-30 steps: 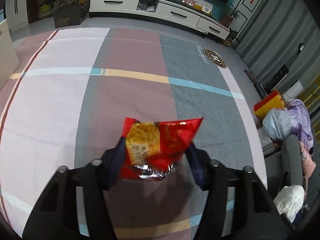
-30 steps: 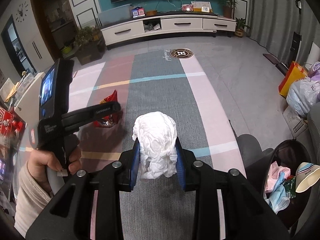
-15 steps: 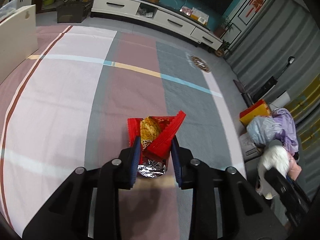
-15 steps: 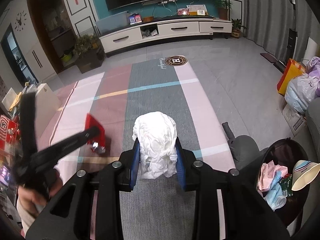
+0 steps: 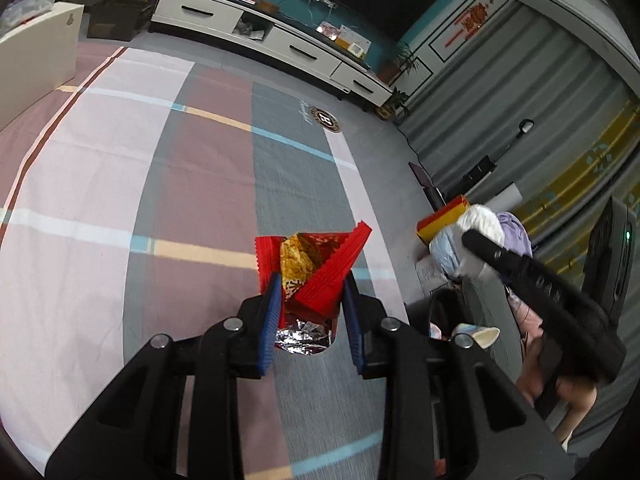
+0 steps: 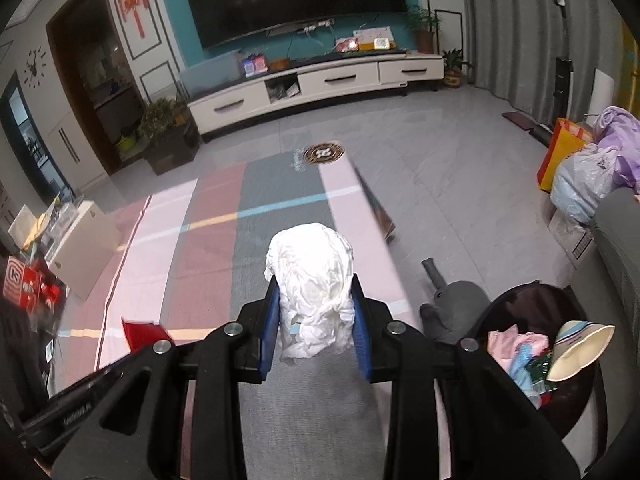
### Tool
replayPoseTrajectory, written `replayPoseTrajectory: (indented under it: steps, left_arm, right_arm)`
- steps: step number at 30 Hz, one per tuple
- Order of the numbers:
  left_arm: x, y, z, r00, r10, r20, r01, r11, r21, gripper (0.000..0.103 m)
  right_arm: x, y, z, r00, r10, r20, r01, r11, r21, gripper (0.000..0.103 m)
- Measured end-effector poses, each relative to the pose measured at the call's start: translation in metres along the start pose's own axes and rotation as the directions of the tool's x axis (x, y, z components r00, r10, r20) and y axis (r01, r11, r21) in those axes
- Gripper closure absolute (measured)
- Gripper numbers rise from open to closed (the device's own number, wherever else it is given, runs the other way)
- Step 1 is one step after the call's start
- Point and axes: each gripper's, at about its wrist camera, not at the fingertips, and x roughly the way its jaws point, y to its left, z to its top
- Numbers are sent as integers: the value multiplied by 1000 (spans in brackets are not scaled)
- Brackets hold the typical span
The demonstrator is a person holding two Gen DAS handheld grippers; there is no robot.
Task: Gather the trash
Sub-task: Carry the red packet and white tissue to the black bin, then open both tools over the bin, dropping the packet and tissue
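My left gripper point(image 5: 310, 292) is shut on a crumpled red snack wrapper point(image 5: 316, 268) with a silver foil end, held above the striped rug. My right gripper point(image 6: 314, 292) is shut on a white crumpled tissue wad point(image 6: 312, 276), also held in the air. The black trash bin point(image 6: 536, 308) stands at the lower right of the right wrist view, with pink and blue scraps and a paper cup point(image 6: 580, 344) inside. In the left wrist view the right gripper with its tissue point(image 5: 480, 220) shows at the right, above the bin point(image 5: 436, 312). The wrapper's corner point(image 6: 140, 330) shows in the right wrist view.
A striped rug point(image 5: 180, 184) covers the floor. A white TV cabinet point(image 6: 316, 84) lines the far wall. Bags, a yellow-red bag point(image 6: 560, 148) and a grey sofa arm point(image 6: 616, 248) stand at the right. A white cabinet point(image 6: 84, 248) stands at the left.
Both grippers have lifted and swung right toward the bin with their loads. The left gripper closed on the wrapper a second ago and still holds it.
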Motion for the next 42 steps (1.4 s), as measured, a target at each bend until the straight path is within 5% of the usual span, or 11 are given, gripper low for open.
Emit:
replayPoseTrajectory:
  steps: [12,24,31,42]
  left_arm:
    - [-13,-72,-11,996,-90,18,86,984,156,72]
    - [22,-175,-41,971,-213,-109,237,911,336,72]
    - [65,-226,-78,946,-210,-246,302,847,437,71]
    - [160,-243,-106,877,-122,-465,329,858,395,71]
  right_arm:
    - [-60,-50,6,981,-143,134,134,988,74,70]
    - [-109,-126,-4,941,-287,180,238,938,250,69]
    - [-99,-182,-23,942,-330,64,289,891,351,69]
    - [-35,-219,-41,950,-268,-161,311,861,403,69]
